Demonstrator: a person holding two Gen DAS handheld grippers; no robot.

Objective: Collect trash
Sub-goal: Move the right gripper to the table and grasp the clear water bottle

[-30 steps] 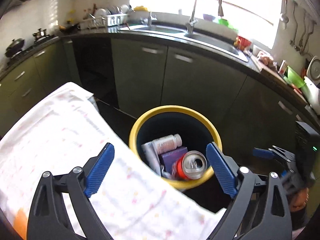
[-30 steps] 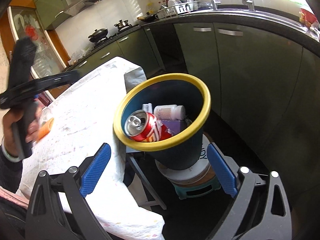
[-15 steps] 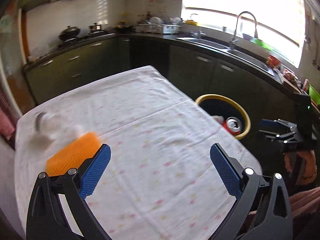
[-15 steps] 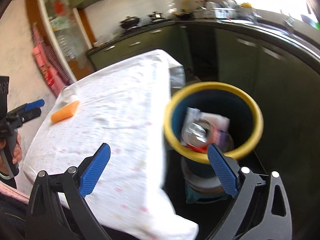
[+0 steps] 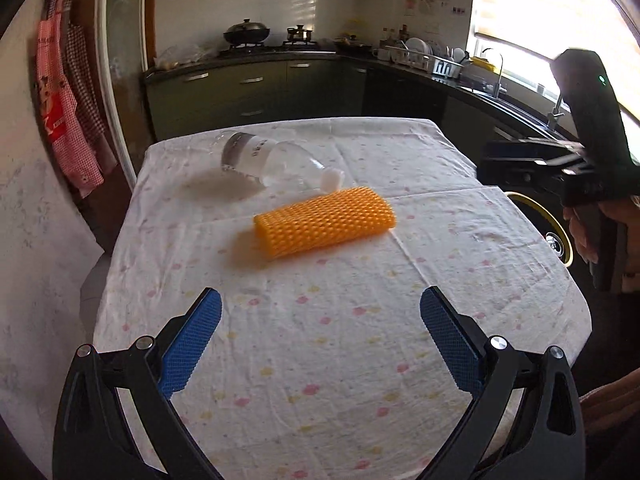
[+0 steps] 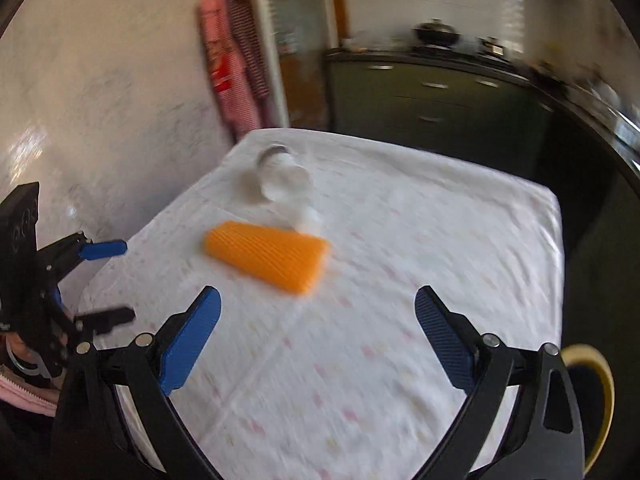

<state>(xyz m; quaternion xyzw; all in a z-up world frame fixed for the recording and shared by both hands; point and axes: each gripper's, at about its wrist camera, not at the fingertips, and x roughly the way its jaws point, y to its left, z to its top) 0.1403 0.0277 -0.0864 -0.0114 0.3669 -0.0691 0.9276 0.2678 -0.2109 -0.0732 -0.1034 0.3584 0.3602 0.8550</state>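
Note:
An orange foam mesh sleeve (image 5: 325,221) lies flat in the middle of the table (image 5: 360,340), which wears a white dotted cloth. Just behind it a clear plastic bottle (image 5: 276,162) with a white cap lies on its side. My left gripper (image 5: 320,342) hovers open over the near part of the cloth, well short of the sleeve. The right wrist view is blurred: the sleeve (image 6: 266,256) and the bottle (image 6: 280,182) lie ahead of my open right gripper (image 6: 318,340). Beyond the table's right edge shows the rim of the yellow-rimmed bin (image 5: 554,220), with a can top inside.
The right gripper's body and the hand on it (image 5: 588,168) stand over the table's right edge. In the right wrist view the left gripper (image 6: 76,280) is at the left, the bin (image 6: 600,392) at lower right. Dark green cabinets (image 5: 256,92) line the back; red cloths (image 5: 64,96) hang left.
Both grippers have swung away from the bin and now face the table. The sleeve and bottle have come into full view ahead. Both stay open and empty.

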